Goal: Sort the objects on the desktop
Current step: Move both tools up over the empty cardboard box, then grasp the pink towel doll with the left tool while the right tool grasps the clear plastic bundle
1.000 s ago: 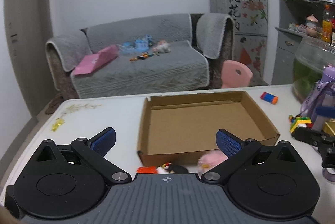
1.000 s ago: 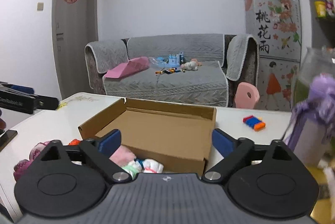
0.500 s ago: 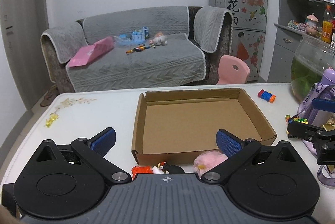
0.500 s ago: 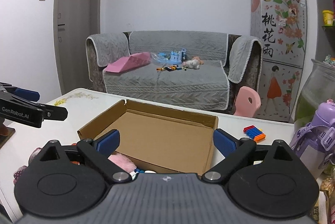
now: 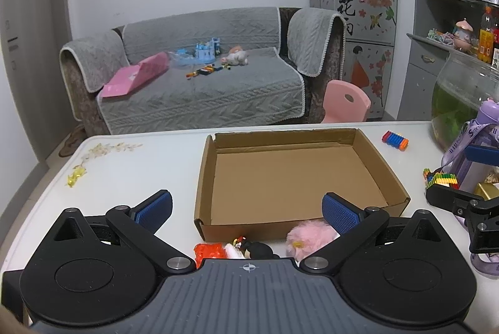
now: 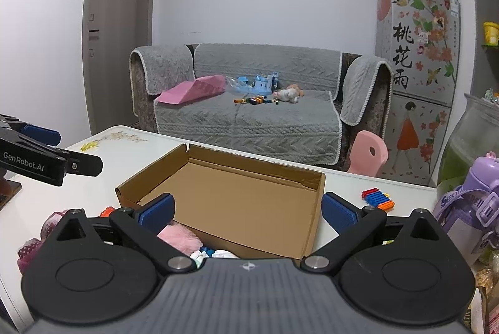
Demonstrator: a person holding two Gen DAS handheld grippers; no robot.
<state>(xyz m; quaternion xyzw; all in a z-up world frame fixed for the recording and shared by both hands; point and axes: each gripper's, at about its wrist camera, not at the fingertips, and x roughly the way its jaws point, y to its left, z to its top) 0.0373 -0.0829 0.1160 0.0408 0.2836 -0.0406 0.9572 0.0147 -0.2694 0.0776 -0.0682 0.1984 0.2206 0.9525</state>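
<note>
**Both claws wide over the toys at the box's near wall**

My left gripper (image 5: 246, 210) stands wide apart with nothing between its blue pads. My right gripper (image 6: 248, 209) has its jaws opening, close to their widest, and they hold nothing either.

Just in front of my left claw, against the near wall of the cardboard box (image 5: 215, 171), lie a pink fluffy toy (image 5: 304, 239), a small black figure (image 5: 257, 248) and an orange piece (image 5: 209, 249), all on the white table (image 5: 131, 175). The box itself sits open-topped in the middle of the table, its floor bare. From my right claw I see the same fluffy toy below my left-side pad, with some small white and blue bits beside it that I cannot tell apart.

Farther right, a striped block stack (image 5: 395, 140) lies well apart from the box, and a purple bottle (image 6: 471, 209) stands near the glass bowl (image 5: 461, 97).
</note>
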